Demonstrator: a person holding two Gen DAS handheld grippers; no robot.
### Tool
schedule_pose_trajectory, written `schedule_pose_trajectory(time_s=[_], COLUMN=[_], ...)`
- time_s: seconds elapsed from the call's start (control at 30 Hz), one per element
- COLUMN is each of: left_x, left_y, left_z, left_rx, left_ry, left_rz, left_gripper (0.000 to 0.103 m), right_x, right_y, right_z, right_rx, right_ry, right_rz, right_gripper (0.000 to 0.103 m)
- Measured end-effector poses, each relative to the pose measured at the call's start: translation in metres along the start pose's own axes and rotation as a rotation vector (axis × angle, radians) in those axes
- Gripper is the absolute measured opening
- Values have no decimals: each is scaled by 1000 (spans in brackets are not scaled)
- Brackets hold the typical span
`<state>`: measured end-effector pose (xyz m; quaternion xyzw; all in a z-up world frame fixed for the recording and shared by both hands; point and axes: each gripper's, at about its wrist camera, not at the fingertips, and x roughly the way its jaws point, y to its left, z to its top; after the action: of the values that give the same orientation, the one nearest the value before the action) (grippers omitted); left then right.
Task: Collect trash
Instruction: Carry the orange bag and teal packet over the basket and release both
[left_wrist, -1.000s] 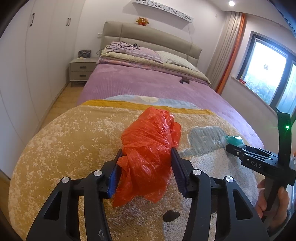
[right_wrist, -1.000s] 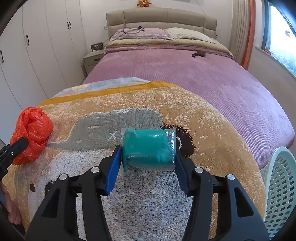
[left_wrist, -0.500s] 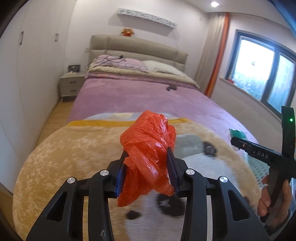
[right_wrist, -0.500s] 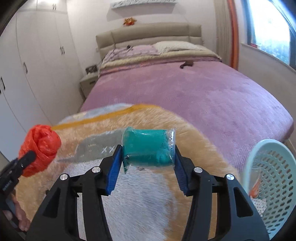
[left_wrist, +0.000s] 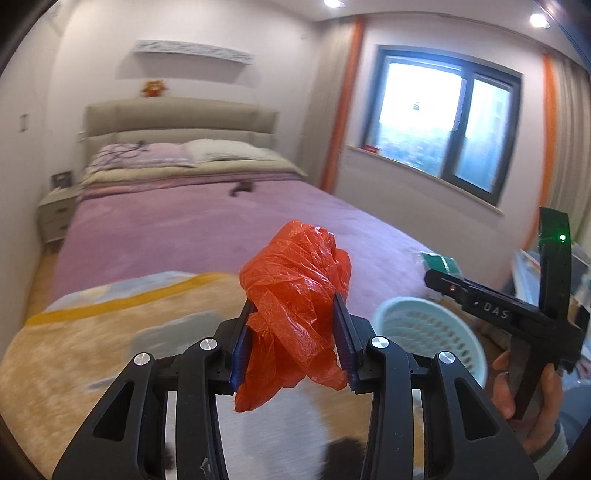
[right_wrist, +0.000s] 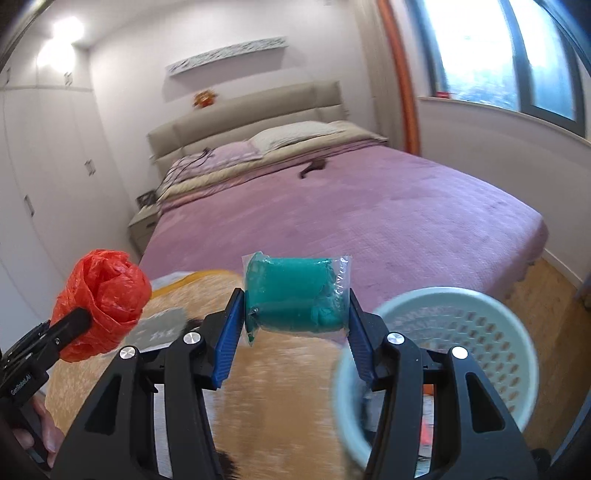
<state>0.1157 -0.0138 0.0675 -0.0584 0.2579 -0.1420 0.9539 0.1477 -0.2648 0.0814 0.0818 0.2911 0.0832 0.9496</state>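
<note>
1. Left claw (left_wrist: 293, 338) clamped on a crumpled orange plastic bag (left_wrist: 295, 314); blue pads press both sides, bag bulges up and hangs below the jaws, held in the air above the foot of the bed (left_wrist: 192, 229).
2. Left jaws have just been closing tighter on the bag.
3. Right claw (right_wrist: 295, 328) grips a teal packet in clear wrap (right_wrist: 295, 295) between its blue pads, also off the bed.
4. Pale green perforated basket (right_wrist: 461, 332) sits on the floor past the bed's foot corner, window side, just right of the right claw.
5. Yellow patterned blanket (left_wrist: 74, 350) covers the bed's foot end under both claws; purple cover beyond.
6. Person's hand (left_wrist: 532, 402) holds the right claw's handle at the left view's right edge.
7. Small dark item (right_wrist: 312, 168) lies on the purple cover near the pillows, too blurred to name.
</note>
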Motion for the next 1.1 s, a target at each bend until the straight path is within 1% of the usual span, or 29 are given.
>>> schedule_pose_trajectory(time_s=[0.17,0.27,0.4,0.6,0.7,0.77,0.93,0.97,1.0,1.07,1.1], left_x=[32,53,87,125,140,149,164,164,165,159,157], left_y=[-50,-69,-88,-103,-109,-111,-114,-114,-114,-110,-110], left_z=[5,5,0,-15,-24,-30,-40,-42,-42,-42,-41], left_rx=[56,57,63,67,69,76,92,94,91,70,62], left_ry=[31,62,122,201,233,256,294,298,299,286,280], left_rz=[-76,-124,-150,-173,-179,-181,-185,-186,-188,-181,-179], left_gripper=[38,38,38,38,38,38,41,46,59,75,77], right_x=[-9,-8,-1,19,32,36,44,46,48,48,46], right_y=[-52,-77,-105,-135,-146,-151,-160,-161,-161,-159,-159], right_z=[4,2,-4,-19,-29,-35,-42,-43,-45,-49,-49], right_rx=[73,110,149,208,223,234,238,234,234,241,244], right_ry=[-4,4,37,118,181,200,234,246,262,275,274], right_rz=[-45,-67,-98,-146,-182,-168,-176,-173,-164,-160,-160], right_gripper=[49,49,49,49,50,51,51,51,52,59,64])
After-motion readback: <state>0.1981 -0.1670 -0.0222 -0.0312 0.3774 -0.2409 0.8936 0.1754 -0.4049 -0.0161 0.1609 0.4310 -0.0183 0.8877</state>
